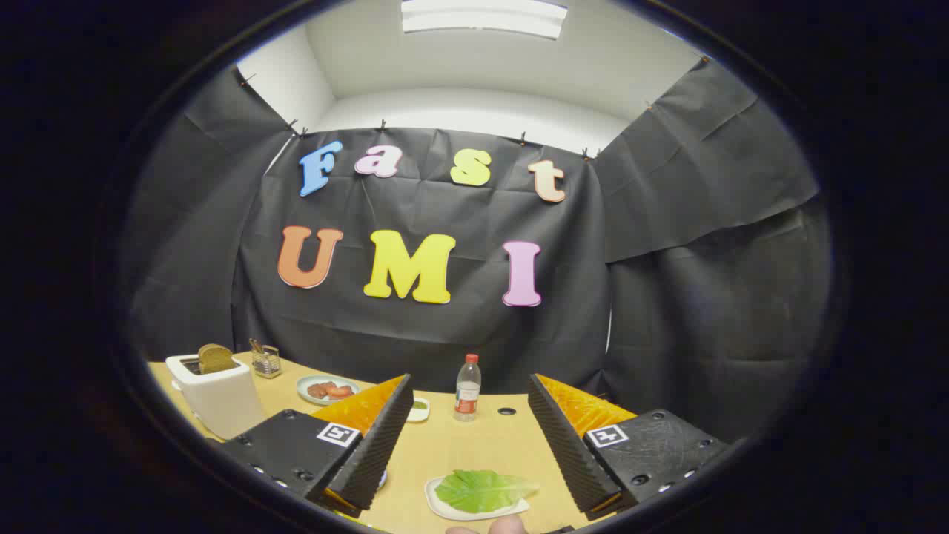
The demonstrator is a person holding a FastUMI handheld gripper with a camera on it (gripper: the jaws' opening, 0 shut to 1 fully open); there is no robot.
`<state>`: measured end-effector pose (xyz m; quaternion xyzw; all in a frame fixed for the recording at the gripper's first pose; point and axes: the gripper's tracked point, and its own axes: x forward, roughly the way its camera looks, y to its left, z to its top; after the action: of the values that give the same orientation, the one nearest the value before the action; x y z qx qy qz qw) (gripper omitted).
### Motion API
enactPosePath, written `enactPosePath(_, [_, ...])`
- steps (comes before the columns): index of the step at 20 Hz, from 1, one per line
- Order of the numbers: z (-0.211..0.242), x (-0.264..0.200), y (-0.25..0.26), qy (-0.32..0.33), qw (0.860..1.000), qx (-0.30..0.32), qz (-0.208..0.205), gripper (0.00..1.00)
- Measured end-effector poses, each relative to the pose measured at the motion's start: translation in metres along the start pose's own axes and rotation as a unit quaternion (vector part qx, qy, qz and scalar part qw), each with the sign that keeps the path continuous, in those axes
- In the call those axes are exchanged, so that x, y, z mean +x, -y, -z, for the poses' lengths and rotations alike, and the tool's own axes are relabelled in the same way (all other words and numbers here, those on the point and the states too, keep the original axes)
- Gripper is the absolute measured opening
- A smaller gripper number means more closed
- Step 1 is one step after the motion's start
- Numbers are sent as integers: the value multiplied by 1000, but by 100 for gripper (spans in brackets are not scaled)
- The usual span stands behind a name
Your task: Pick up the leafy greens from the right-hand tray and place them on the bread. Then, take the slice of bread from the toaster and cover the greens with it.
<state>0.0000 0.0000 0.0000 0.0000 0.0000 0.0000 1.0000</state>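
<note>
My gripper (470, 389) stands open above the wooden table (474, 445), with nothing between its fingers. Below the gap between the fingers lies a green leaf (482, 489) on a small white tray (445, 510). A white toaster (216, 397) stands beyond the left finger, with a brown slice of bread (215, 357) sticking up out of its slot. I cannot make out the bread that lies flat on the table; the left finger covers that area.
A plate (306, 383) with reddish food sits behind the left finger. A small dish (420, 409) peeks out beside that finger. A plastic bottle (467, 388) stands mid-table at the back, and a small holder (265, 360) stands beside the toaster. A fingertip (508, 525) shows near the tray.
</note>
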Motion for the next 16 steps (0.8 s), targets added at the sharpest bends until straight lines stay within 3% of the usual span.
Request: enactPosePath(16, [-2,0,-11,2,1000,1,-8,95])
